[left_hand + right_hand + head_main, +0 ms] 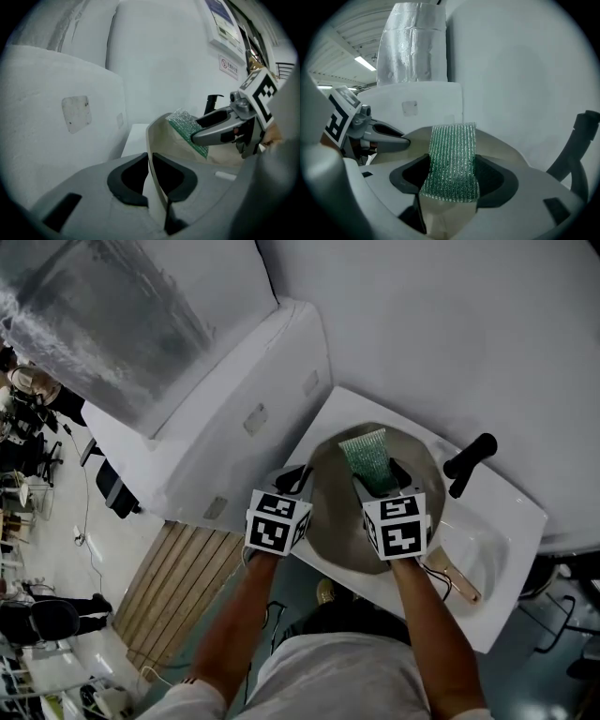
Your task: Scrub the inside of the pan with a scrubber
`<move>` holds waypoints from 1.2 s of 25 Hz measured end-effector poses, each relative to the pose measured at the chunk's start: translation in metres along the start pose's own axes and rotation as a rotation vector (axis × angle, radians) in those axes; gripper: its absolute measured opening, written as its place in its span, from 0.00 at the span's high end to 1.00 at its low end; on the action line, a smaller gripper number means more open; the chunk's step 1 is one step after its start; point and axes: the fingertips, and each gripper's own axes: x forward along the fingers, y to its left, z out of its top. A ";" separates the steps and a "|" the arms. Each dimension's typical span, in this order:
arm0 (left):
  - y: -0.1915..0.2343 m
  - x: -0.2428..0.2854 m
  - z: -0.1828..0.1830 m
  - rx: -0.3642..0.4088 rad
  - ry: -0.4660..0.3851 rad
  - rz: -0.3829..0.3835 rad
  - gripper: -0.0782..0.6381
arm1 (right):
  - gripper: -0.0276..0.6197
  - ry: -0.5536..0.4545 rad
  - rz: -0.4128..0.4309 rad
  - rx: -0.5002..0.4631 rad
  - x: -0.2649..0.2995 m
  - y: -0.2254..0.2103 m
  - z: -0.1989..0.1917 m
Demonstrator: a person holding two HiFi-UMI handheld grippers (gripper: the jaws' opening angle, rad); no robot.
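Head view: the pan (330,517) sits in the sink (492,540). The left gripper (298,480) pinches its rim at nine o'clock, and the right gripper (381,479) holds the green scrubber (366,454) inside, toward twelve.

Left gripper view: the jaws clamp the thin rim.

Right gripper view: the jaws squeeze the scrubber's near end.

Scrubbing looks under way, but I cannot tell how much of the inside is already clean.

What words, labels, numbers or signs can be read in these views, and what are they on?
White wall poster: print too blurred to read.
Small white wall sign with red symbol: text too small to read.
Black-and-white patterned cubes: square markers only, no words.
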 end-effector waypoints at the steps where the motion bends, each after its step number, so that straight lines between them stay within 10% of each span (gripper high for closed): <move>1: 0.000 0.000 -0.001 -0.002 0.002 0.000 0.84 | 0.49 0.012 -0.002 -0.006 0.004 0.001 -0.002; 30: 0.001 0.010 -0.011 -0.005 0.023 -0.033 0.84 | 0.49 0.291 -0.159 -0.060 0.009 -0.050 -0.054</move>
